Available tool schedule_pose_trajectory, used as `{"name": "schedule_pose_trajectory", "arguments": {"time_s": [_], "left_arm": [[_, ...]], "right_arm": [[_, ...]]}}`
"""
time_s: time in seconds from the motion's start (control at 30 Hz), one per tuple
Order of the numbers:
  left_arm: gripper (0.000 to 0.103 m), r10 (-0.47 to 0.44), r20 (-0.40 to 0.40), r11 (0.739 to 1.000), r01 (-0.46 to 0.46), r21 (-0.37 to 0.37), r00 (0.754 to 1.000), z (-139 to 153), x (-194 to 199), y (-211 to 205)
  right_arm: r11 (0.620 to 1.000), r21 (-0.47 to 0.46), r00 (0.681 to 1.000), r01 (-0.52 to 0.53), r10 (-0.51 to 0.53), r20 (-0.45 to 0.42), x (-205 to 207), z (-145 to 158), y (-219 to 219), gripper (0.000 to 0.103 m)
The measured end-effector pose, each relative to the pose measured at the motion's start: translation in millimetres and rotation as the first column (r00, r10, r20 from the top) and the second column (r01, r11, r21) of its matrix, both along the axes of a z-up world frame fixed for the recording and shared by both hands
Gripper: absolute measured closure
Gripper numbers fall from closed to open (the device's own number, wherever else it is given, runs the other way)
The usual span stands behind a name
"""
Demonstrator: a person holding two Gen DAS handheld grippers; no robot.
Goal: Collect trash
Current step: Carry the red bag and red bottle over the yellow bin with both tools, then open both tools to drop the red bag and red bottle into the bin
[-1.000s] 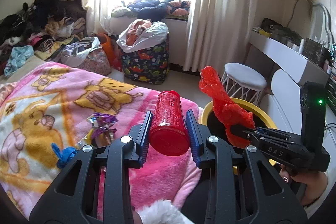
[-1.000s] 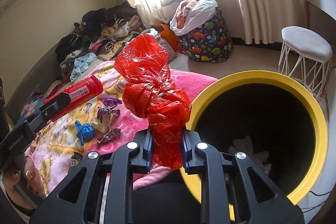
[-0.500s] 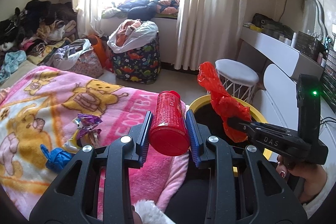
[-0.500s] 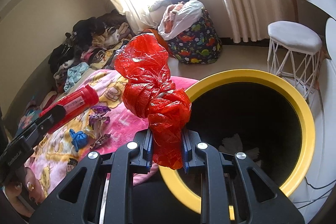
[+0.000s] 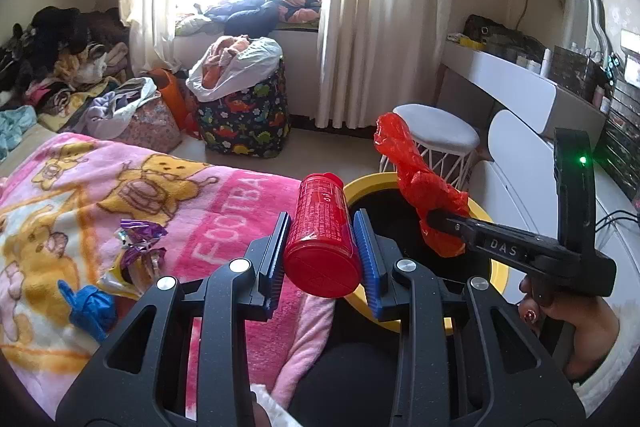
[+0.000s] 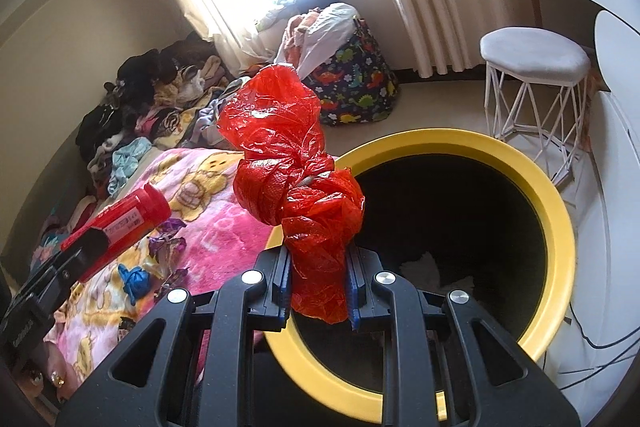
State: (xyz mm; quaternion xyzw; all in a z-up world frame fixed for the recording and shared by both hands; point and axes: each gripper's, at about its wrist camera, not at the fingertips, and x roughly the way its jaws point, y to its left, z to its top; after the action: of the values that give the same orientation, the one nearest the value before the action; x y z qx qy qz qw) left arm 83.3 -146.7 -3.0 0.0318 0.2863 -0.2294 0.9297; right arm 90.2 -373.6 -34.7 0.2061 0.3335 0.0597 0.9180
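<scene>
My left gripper (image 5: 322, 259) is shut on a red plastic bottle (image 5: 320, 227), held over the bed's edge beside the yellow-rimmed bin (image 5: 368, 183). My right gripper (image 6: 318, 283) is shut on a crumpled red plastic bag (image 6: 296, 171), held above the near left rim of the bin (image 6: 560, 227). The right gripper with the bag (image 5: 420, 183) also shows in the left wrist view, over the bin. The bottle (image 6: 132, 219) shows at the left of the right wrist view. White paper (image 6: 424, 263) lies in the bin.
A blue wad (image 5: 90, 309) and purple foil wrappers (image 5: 140, 243) lie on the pink blanket (image 5: 168, 187). A white stool (image 5: 440, 139), a dinosaur-print bag (image 5: 244, 119), clothes piles (image 5: 60, 67) and a white desk (image 5: 520, 83) surround the bin.
Both grippers have moved right toward the bin, each keeping its hold. The bin's opening now fills more of the right wrist view, and the red bag sits over its rim.
</scene>
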Motion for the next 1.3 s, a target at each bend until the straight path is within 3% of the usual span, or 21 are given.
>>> {"name": "schedule_pose_trajectory", "arguments": {"time_s": [1.3], "left_arm": [[0.077, -0.137, -0.11, 0.99, 0.14, 0.026, 0.984, -53.4, 29.2, -63.9]], "right_arm": [[0.975, -0.003, 0.969, 0.222, -0.221, -0.107, -2.1, -34.9, -54.7, 0.083]]}}
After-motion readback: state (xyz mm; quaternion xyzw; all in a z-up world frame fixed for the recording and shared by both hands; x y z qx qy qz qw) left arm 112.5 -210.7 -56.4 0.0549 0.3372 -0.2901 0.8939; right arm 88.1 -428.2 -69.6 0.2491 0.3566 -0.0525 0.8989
